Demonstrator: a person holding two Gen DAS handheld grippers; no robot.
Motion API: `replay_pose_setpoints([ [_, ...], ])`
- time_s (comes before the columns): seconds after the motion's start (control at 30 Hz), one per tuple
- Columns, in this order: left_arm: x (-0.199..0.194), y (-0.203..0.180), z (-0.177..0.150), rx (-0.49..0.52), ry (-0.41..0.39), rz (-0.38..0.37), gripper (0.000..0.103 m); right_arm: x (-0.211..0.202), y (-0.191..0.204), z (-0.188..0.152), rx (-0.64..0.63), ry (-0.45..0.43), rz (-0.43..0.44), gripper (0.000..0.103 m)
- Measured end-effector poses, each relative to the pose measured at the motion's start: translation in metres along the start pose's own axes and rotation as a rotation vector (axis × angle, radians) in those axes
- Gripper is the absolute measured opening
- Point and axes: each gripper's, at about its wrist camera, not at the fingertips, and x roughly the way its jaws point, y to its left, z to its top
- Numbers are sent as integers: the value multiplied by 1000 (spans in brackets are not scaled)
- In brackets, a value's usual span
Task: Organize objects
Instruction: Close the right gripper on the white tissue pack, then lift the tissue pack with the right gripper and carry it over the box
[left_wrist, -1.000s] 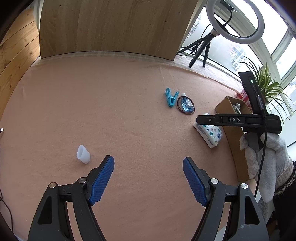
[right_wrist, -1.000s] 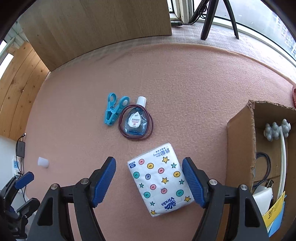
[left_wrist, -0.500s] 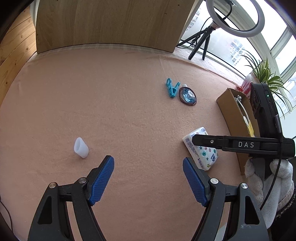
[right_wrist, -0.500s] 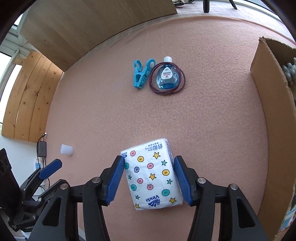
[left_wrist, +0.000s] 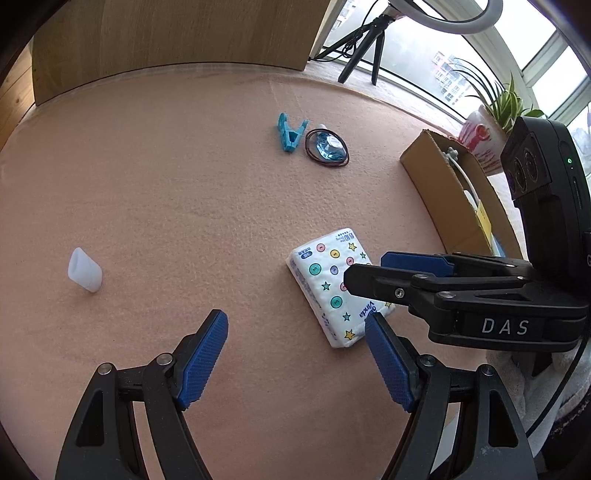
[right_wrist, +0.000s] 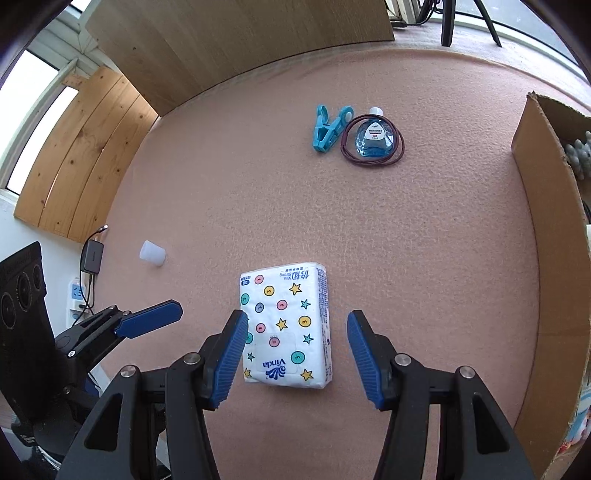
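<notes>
Right wrist: cardboard box (right_wrist: 554, 236) holding white massager (right_wrist: 578, 155)

Left black two-finger gripper with blue ribbed pads (left_wrist: 295, 354): jaws spread wide, lower centre of frame. Right black gripper with blue pads (right_wrist: 297, 350): jaws parted, lower centre, nothing clamped.
</notes>
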Motion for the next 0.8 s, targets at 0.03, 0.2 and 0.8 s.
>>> replay_pose_setpoints([
  [0.03, 3, -3, 1, 1, 0, 0, 80, 0, -1, 0, 1, -3, -4, 52],
  [0.2, 17, -15, 4, 23, 12, 18, 80, 2, -8, -2, 0, 0, 2, 52],
  [0.8, 30, -31, 9, 21, 21, -35, 52, 8, -8, 3, -24, 51, 61, 29],
])
